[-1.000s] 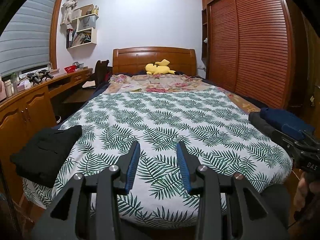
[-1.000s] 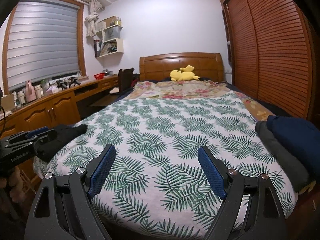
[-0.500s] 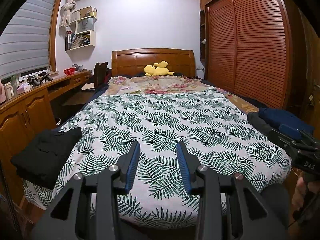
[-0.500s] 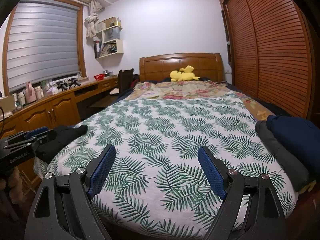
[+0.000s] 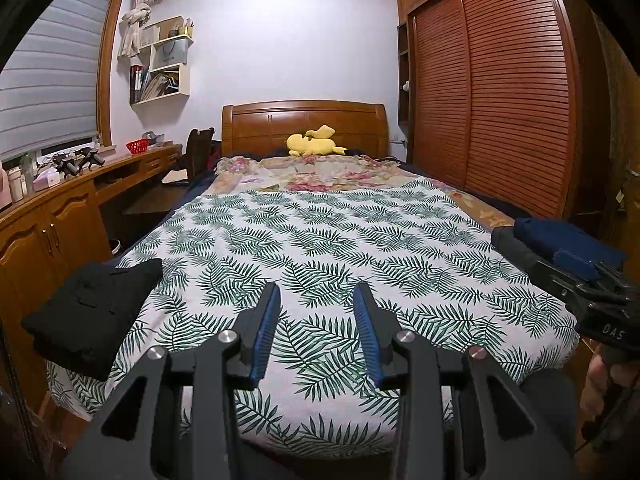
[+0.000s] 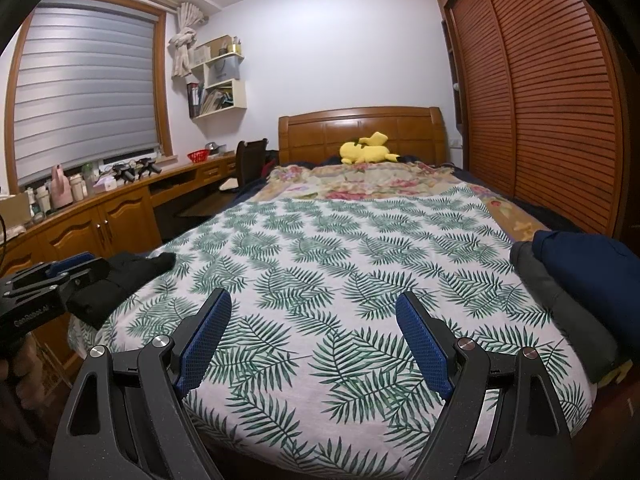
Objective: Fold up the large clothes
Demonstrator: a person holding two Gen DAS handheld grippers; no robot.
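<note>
Left gripper (image 5: 316, 300) and right gripper (image 6: 314, 320) hover released, seemingly tilted down, above bed (image 5: 320, 240).

The bedspread (image 5: 328, 248) is white with a green fern-leaf print; beyond it lies a beige quilt (image 5: 320, 170) with pink and red flowers. A folded black garment (image 5: 92, 312) sits on the bed's left corner, a navy blue one (image 6: 588, 264) over a grey one (image 6: 560, 304) on the right. The plush toy (image 5: 314, 145) is yellow, the headboard (image 5: 304, 124) orange-brown wood, the wardrobe doors (image 5: 512, 92) reddish-brown slats. Both hand-held grippers are black with blue textured pads (image 6: 204, 336).
</note>
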